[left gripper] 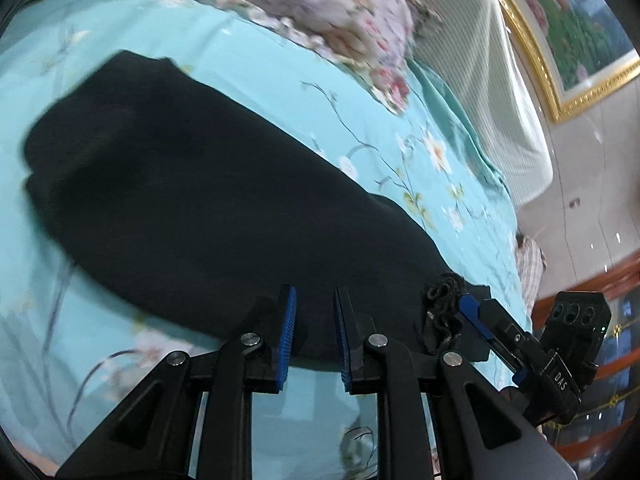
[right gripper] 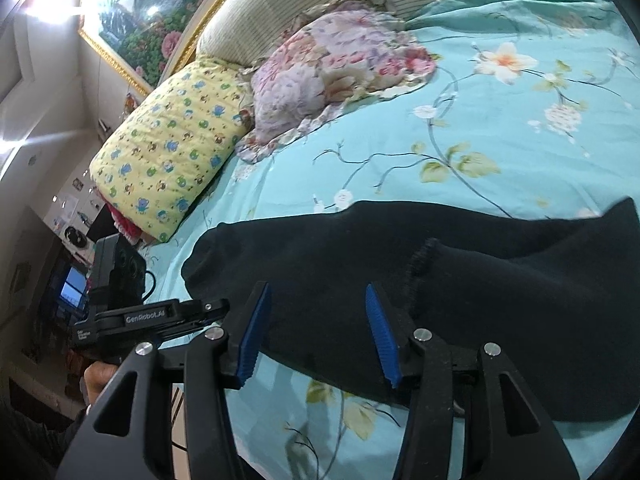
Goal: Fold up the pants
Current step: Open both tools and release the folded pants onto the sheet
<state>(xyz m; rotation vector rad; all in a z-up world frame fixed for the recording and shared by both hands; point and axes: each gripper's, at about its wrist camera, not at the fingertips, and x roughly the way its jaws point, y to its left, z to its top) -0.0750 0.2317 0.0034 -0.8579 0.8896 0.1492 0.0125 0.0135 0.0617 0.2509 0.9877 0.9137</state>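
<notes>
Pants (left gripper: 192, 184): black, lying spread across the turquoise floral bed sheet (left gripper: 360, 128).
Left wrist view: left gripper (left gripper: 315, 312) is hovering over the pants' near edge, jaws apart, gripping nothing.
Right wrist view: right gripper (right gripper: 316, 316) is hanging above a stitched hem (right gripper: 420, 276), jaws wide apart; yellow pillow (right gripper: 172, 152) beyond.

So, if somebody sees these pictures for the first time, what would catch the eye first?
Probably the large black fabric pants, spread across the turquoise floral bedsheet in front of both tools. Next, the pink floral pillow and the yellow cartoon-print quilt near the headboard. The left tool and right tool both stand open at the near edge of the pants.
</notes>
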